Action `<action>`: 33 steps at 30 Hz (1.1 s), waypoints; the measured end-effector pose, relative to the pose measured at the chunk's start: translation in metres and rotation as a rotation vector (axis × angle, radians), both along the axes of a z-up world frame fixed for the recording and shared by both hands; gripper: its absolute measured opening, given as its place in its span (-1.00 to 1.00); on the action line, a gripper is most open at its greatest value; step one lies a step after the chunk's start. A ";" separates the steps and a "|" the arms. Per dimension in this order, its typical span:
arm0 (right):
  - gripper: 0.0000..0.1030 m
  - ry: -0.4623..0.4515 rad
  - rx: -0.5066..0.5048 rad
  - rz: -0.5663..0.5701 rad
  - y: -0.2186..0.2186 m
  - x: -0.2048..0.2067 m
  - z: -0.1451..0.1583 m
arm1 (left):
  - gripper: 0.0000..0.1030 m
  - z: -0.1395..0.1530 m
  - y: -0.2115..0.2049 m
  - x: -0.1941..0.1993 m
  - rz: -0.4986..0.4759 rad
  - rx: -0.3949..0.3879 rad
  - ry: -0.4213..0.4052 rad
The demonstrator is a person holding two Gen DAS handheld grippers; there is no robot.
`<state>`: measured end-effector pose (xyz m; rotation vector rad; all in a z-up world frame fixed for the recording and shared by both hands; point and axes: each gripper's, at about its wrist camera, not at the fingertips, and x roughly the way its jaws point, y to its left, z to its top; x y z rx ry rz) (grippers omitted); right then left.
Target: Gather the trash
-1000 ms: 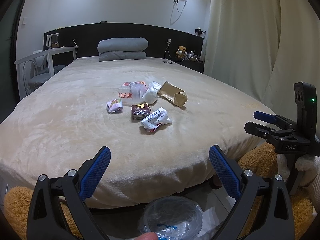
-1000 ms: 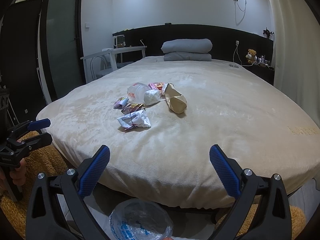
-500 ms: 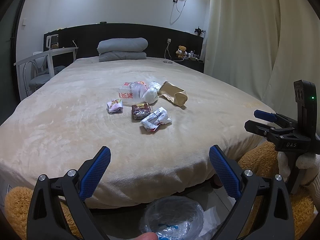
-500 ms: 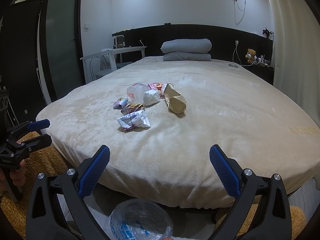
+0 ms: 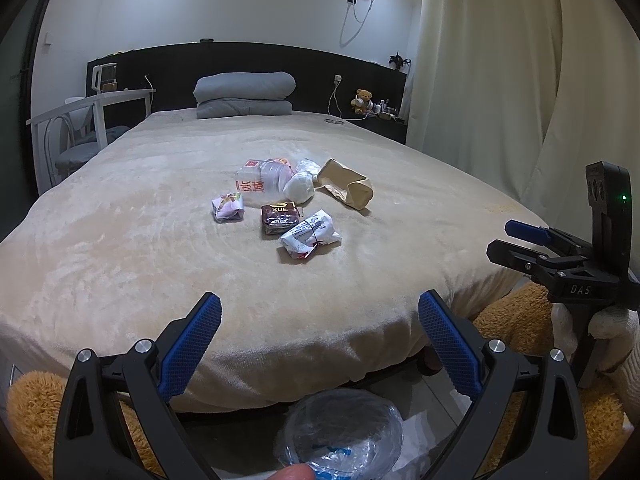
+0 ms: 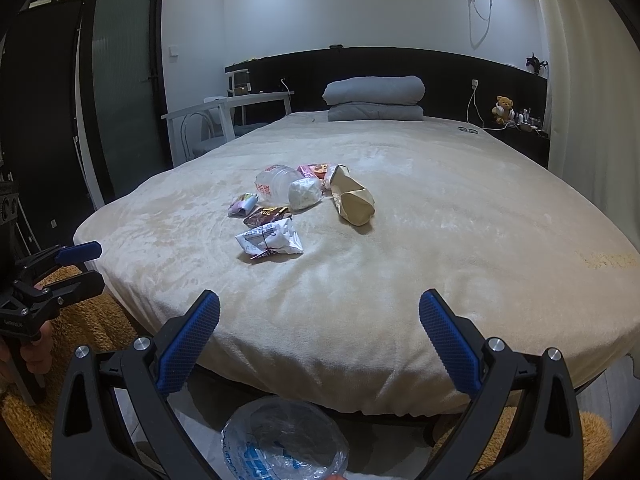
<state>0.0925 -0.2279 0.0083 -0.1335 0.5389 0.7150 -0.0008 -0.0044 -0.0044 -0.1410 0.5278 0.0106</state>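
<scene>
1. A bedroom: a wide bed (image 5: 120, 248) under a cream plush blanket fills both views, with a black headboard (image 5: 240, 60) at the far end and folded grey bedding (image 5: 244, 94) against it.
2. Cream curtains (image 5: 500, 80) hang along the right; a white desk (image 5: 92, 104) stands far left, and a dark door (image 6: 120, 80) shows in the right wrist view.
3. The trash lies in a loose cluster mid-bed: a crushed plastic bottle (image 5: 262, 182), a white crumpled wad (image 5: 299, 190) touching it, and a brown paper bag (image 5: 346, 188) just to the right.
4. Nearer sit a small pinkish wrapper (image 5: 227, 207) on the left, a dark brown packet (image 5: 280, 218), and a white printed wrapper (image 5: 310, 234) nearest of all.
5. The left gripper (image 5: 320, 332) hovers off the near edge of the bed, its blue-padded fingers wide apart and holding nothing.
6. The right gripper (image 6: 320, 332) hangs likewise, fingers spread and empty, to the right of the left one.
7. A clear plastic bag (image 5: 340, 432) with blue print gapes open on the floor below both.
8. A tan shaggy rug (image 5: 512, 320) lies on the floor by the bed.
</scene>
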 end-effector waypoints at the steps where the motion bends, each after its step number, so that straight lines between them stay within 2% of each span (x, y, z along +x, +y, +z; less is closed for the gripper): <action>1: 0.92 -0.007 0.005 0.001 0.000 -0.001 0.001 | 0.88 0.000 0.001 0.000 -0.003 -0.007 0.001; 13: 0.92 0.031 0.032 -0.007 -0.006 0.008 0.005 | 0.88 0.001 0.008 0.006 -0.015 -0.064 0.013; 19: 0.92 0.079 0.038 -0.007 -0.007 0.019 0.006 | 0.88 -0.001 0.019 0.017 -0.006 -0.094 0.054; 24: 0.92 0.131 0.061 -0.017 -0.008 0.037 0.009 | 0.88 0.001 0.028 0.026 0.007 -0.114 0.069; 33: 0.92 0.152 0.059 -0.027 0.000 0.083 0.018 | 0.88 0.002 0.051 0.059 0.026 -0.139 0.124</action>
